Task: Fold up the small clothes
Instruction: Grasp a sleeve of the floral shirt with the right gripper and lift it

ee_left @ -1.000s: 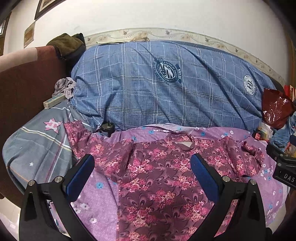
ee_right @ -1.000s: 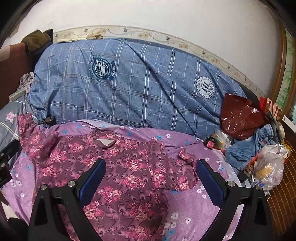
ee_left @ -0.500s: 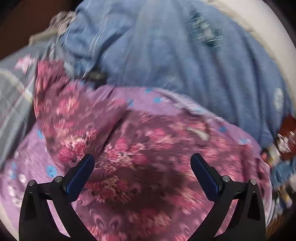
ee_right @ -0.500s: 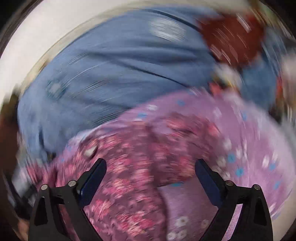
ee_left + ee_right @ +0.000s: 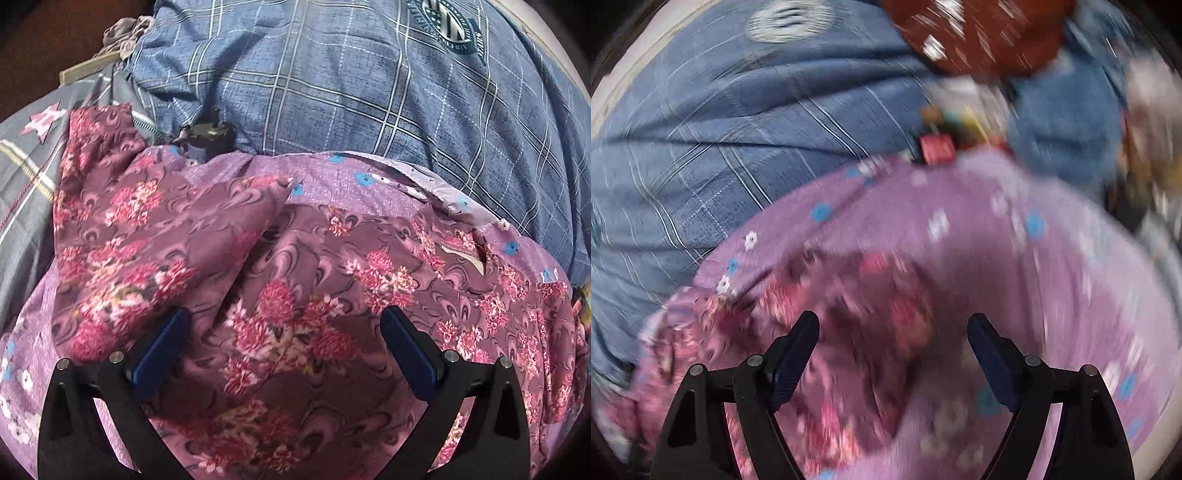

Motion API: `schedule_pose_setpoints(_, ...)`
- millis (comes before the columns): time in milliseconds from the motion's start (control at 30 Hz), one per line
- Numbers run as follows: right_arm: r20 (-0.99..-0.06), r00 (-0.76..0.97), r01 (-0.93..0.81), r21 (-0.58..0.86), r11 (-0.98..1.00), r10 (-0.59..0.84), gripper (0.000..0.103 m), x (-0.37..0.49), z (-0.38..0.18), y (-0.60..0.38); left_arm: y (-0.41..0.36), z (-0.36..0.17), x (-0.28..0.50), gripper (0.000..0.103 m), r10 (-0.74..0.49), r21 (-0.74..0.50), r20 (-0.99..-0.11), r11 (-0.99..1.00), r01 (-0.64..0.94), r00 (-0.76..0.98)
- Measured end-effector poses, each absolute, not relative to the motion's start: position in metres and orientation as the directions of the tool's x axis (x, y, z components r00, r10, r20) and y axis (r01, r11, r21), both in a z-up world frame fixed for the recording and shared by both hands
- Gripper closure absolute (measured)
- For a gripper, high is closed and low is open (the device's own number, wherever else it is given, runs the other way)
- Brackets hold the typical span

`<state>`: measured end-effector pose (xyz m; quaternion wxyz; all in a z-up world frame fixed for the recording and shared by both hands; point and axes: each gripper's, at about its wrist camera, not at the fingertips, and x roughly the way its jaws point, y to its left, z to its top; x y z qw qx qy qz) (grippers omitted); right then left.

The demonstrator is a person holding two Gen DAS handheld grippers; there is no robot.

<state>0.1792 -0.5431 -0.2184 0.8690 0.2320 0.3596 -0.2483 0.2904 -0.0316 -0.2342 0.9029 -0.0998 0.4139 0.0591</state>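
Blouse [image 5: 295,295]: dark purple with pink flower clusters, lying spread out and rumpled on the bed, front up, neckline toward the blue quilt; one sleeve [image 5: 99,177] thrown out to the side over the grey cover.
Place: on the lilac sheet [image 5: 1015,258], just in front of the quilt, under both grippers.
Progress: barely begun, by the look of it; no fold line anywhere, body and sleeves flat but wrinkled, every fold left to make.
Left gripper [image 5: 284,332]: jaws wide apart, empty, hovering low over the blouse body near the sleeve seam, nothing pinched.
Right gripper [image 5: 892,332]: jaws apart and just been narrowing, straddling the far sleeve end [image 5: 871,306] with cloth between the pads but not pressed; picture badly smeared, so contact with the cloth impossible to tell.
Likely next: pinch a sleeve or side edge with each gripper and bring it across the body.
Quilt [image 5: 369,92]: blue check, bunched high behind the blouse.
Writing: round navy crest [image 5: 443,26] printed on the quilt with lettering round its rim, too small and cut off to read; second pale crest [image 5: 786,20] blurred out in the right view.
Grey cover [image 5: 26,147]: pink star print, beside the sleeve.
Small dark object [image 5: 207,133]: wedged between quilt and sheet, kind unclear.
Clutter: red-brown bag [image 5: 979,33] and blue cloth [image 5: 1067,133] past the sheet's far corner, smeared.
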Motion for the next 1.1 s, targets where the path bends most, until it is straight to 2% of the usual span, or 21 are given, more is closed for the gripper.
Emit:
schedule_pose_setpoints(167,-0.725,0.624,0.432,0.010,0.902,-0.291,0.015,0.222,-0.200,-0.499,-0.033,-0.234,0.298,0.000,0.028,-0.134,-0.757,0.971,-0.197,0.653)
schedule_pose_setpoints(233,-0.754,0.587,0.375,-0.072,0.924,-0.296,0.015,0.242,-0.210,-0.485,-0.035,-0.234,0.300,0.000,0.021,-0.138,-0.759,0.972,-0.192,0.651)
schedule_pose_setpoints(333,-0.788,0.538,0.349,-0.114,0.930,-0.298,0.015,0.266,-0.228,-0.481,-0.039,-0.234,0.301,0.000,0.019,-0.129,-0.762,0.975,-0.181,0.647)
schedule_pose_setpoints(400,-0.809,0.484,0.365,-0.161,0.917,-0.335,0.019,0.282,-0.248,-0.488,-0.038,-0.234,0.301,0.000,0.020,-0.125,-0.764,0.976,-0.179,0.645)
schedule_pose_setpoints(433,-0.828,0.452,0.380,-0.159,0.911,-0.333,0.030,0.287,-0.258,-0.497,-0.037,-0.234,0.301,0.000,0.020,-0.126,-0.764,0.975,-0.180,0.644)
schedule_pose_setpoints(467,-0.845,0.427,0.405,-0.140,0.904,-0.322,0.057,0.290,-0.267,-0.507,-0.037,-0.234,0.301,0.000,0.019,-0.129,-0.765,0.975,-0.181,0.644)
schedule_pose_setpoints(500,-0.860,0.413,0.441,-0.100,0.892,-0.301,0.064,0.290,-0.272,-0.519,-0.035,-0.234,0.301,0.000,0.015,-0.135,-0.765,0.974,-0.183,0.644)
schedule_pose_setpoints(567,-0.843,0.487,0.501,0.056,0.863,-0.228,0.086,0.273,-0.265,-0.542,-0.034,-0.233,0.300,0.000,0.010,-0.142,-0.764,0.973,-0.184,0.645)
schedule_pose_setpoints(700,-0.782,0.602,0.529,0.238,0.815,-0.162,0.088,0.235,-0.233,-0.566,-0.028,-0.227,0.298,0.000,-0.001,-0.164,-0.755,0.968,-0.189,0.655)
schedule_pose_setpoints(833,-0.671,0.739,0.439,0.402,0.803,-0.068,0.088,0.200,-0.176,-0.565,-0.017,-0.215,0.291,0.000,-0.009,-0.196,-0.734,0.960,-0.199,0.679)
schedule_pose_setpoints(967,-0.503,0.861,0.254,0.548,0.797,0.071,0.088,0.179,-0.100,-0.528,0.000,-0.200,0.285,0.000,0.029,-0.193,-0.700,0.954,-0.227,0.714)
schedule_pose_setpoints(1100,-0.324,0.916,0.012,0.614,0.789,0.238,0.088,0.171,-0.037,-0.462,0.034,-0.184,0.280,0.000,0.116,-0.179,-0.669,0.934,-0.310,0.735)
